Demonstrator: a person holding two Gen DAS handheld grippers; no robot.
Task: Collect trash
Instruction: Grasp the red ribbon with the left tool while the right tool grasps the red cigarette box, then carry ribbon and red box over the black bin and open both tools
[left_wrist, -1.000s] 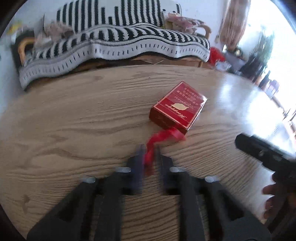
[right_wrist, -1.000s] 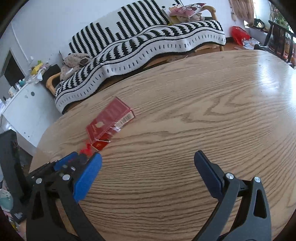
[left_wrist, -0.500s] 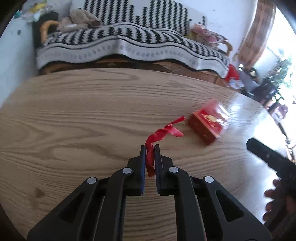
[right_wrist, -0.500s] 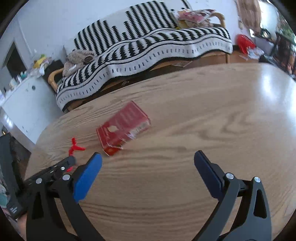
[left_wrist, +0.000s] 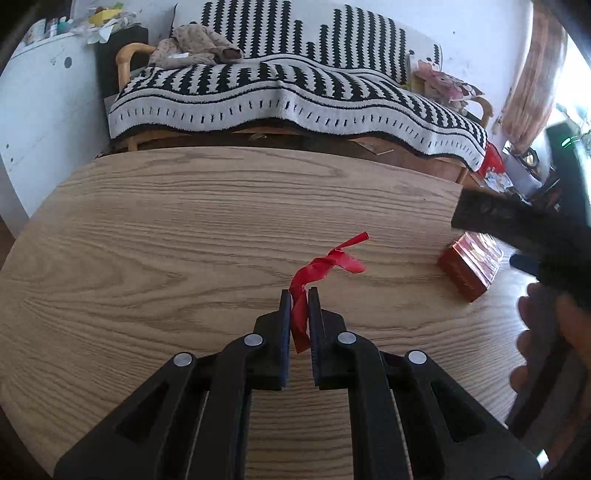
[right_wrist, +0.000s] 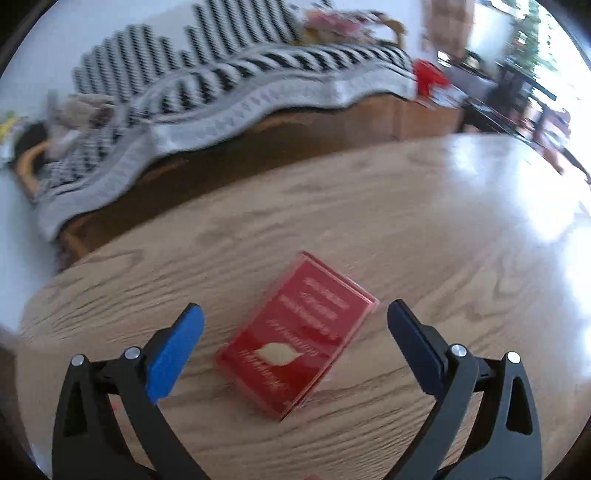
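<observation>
Left gripper (left_wrist: 298, 295): two black fingers pressed together on one red strip (left_wrist: 325, 266), a thin, glossy, crumpled ribbon of film. Its lower end is clamped between the blue-edged pads; its upper part twists up and to the right, free above the table (left_wrist: 147, 258).

Right gripper (right_wrist: 295, 328): two fingers spread wide, flat blue pads (right_wrist: 173, 354) facing inward, nothing touching them. One red packet (right_wrist: 299, 350) lies flat on the table between and just beyond the tips, apart from both pads. Packet is a rectangular box, glossy, with pale lettering and a pale leaf-shaped mark on its top face; the picture is blurred, text unreadable.

Left view shows the same packet at the right, well apart from the strip, partly behind the right gripper's black body, with one hand (left_wrist: 546, 339) at the right edge.

Table: one, oval, pale wood with strong dark grain, shiny at the far right.

Far side: one sofa (left_wrist: 295, 92) under a black-and-white striped knitted throw.
</observation>
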